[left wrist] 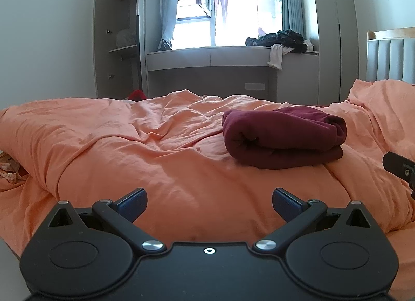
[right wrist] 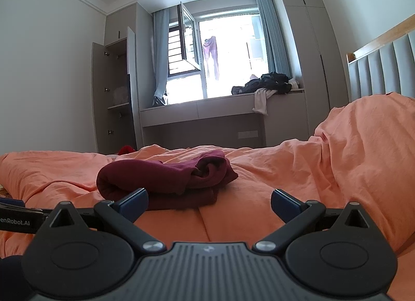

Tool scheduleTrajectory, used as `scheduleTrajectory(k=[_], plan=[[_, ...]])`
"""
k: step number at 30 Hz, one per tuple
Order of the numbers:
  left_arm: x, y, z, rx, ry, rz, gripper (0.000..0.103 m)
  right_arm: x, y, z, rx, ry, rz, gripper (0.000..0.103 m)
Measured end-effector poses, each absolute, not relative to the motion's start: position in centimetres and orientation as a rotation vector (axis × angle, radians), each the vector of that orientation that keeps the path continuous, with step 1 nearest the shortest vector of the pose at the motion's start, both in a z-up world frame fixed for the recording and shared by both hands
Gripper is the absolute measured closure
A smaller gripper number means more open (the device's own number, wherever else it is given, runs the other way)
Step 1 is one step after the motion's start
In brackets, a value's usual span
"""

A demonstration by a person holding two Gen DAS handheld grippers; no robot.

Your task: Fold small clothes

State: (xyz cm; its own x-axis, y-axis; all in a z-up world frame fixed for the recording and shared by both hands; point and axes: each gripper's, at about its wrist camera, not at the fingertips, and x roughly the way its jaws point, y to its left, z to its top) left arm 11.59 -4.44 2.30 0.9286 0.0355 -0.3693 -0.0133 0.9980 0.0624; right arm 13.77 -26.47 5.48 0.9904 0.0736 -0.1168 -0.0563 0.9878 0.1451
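Folded maroon garment (right wrist: 166,179) on the orange duvet (left wrist: 129,145) — both grippers released, empty.
It lies just ahead-left of the right gripper (right wrist: 209,205), farther ahead-right of the left gripper (left wrist: 209,205) — long axis crosswise; right is nearer.

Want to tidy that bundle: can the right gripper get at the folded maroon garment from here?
Probably yes. The right gripper is open, and the maroon garment lies just ahead-left on the orange duvet with nothing between.

Left gripper (left wrist: 209,203) and right gripper (right wrist: 209,203) both level, jaws spread wide, gripping nothing.
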Motion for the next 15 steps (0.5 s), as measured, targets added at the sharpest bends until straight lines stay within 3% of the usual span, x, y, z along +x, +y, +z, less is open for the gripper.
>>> scheduleTrajectory(k=[15], plan=[[11.65,-4.33,2.32,0.054,0.386,0.025,0.000,14.00,-26.33,5.35,0.134,0.123,0.074,0.000]])
